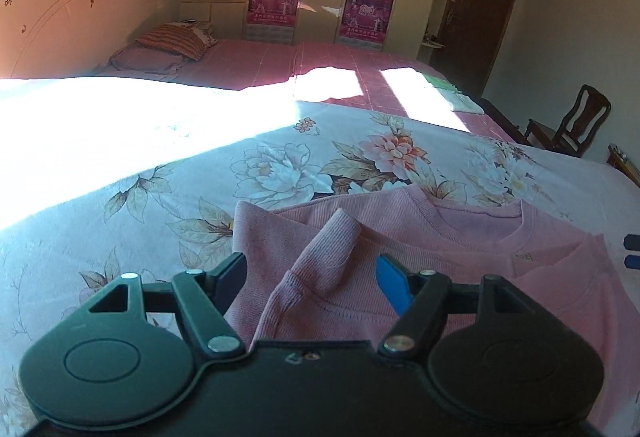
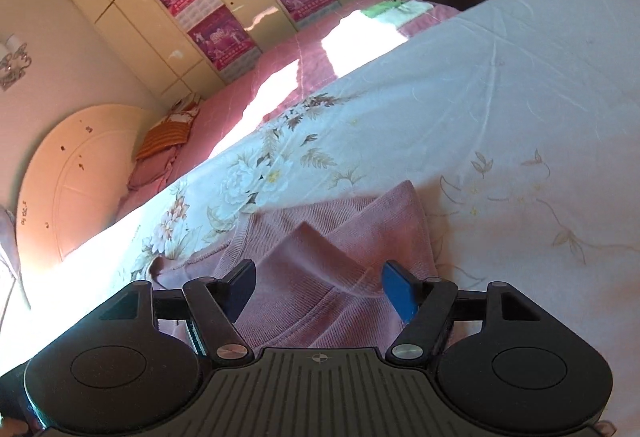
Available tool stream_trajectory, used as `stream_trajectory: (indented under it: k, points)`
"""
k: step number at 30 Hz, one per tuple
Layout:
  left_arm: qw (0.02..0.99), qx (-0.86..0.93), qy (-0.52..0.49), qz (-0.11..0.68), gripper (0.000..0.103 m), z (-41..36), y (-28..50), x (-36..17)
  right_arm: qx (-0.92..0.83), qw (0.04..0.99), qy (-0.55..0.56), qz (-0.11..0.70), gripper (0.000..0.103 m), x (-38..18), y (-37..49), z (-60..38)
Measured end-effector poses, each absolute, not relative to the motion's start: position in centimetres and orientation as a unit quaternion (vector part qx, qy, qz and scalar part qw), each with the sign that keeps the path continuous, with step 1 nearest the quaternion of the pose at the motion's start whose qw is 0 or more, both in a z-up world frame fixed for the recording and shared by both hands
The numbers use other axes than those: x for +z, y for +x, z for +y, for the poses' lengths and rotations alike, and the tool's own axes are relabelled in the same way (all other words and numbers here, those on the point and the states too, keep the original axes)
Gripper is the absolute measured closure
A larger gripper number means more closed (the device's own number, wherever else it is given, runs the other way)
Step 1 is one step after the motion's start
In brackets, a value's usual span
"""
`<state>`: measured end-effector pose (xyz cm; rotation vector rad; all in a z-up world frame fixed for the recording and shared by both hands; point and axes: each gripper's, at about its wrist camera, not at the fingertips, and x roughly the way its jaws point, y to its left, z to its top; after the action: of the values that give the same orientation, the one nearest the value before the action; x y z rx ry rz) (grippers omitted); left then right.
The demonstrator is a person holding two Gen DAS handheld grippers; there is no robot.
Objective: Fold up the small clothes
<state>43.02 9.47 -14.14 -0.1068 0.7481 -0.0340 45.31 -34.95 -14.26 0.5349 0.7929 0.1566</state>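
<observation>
A pink sweatshirt (image 1: 460, 269) is lying flat on the floral bedsheet (image 1: 280, 165), neckline pointing away from the person, with both sleeves already folded in over the body. The left gripper (image 1: 312, 273) is hovering low over the garment's left side with its jaws spread wide, holding nothing; the ribbed cuff of the folded left sleeve (image 1: 320, 261) is sitting right between the fingers, its long axis running up and away toward the collar (image 1: 480, 221). The right gripper (image 2: 318, 287) is likewise standing wide open and empty, with the folded right sleeve (image 2: 312, 257) peaking up between its fingers and the sweatshirt's right shoulder (image 2: 400, 213) just beyond. From the left wrist view, the right gripper's blue tips are peeking in at the far right edge, level with the collar. Each hand is sitting nearest its own side, so the coming fold looks like a two-handed one. Whether either gripper is actually touching the cloth is hard to judge through the fisheye; both appear to be just above it
</observation>
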Motion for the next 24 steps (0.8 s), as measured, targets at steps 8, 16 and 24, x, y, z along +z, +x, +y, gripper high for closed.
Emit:
stream_trajectory:
  k: [8,16,24]
  points:
    - [0.918,-0.048,-0.006,0.395,0.035,7.8,46.4,-16.6,0.105,0.89,0.182,0.404,0.034,-16.6,47.3,-33.0]
    - [0.908,-0.08,0.003,0.411,0.074,7.9,47.7,-17.7,0.142,0.885,0.12,0.426,0.036,-18.6,50.5,-31.4]
    - [0.928,-0.08,-0.01,0.363,0.096,9.0,45.6,-16.4,0.176,0.898,0.047,0.4,0.095,-16.6,49.0,-30.2]
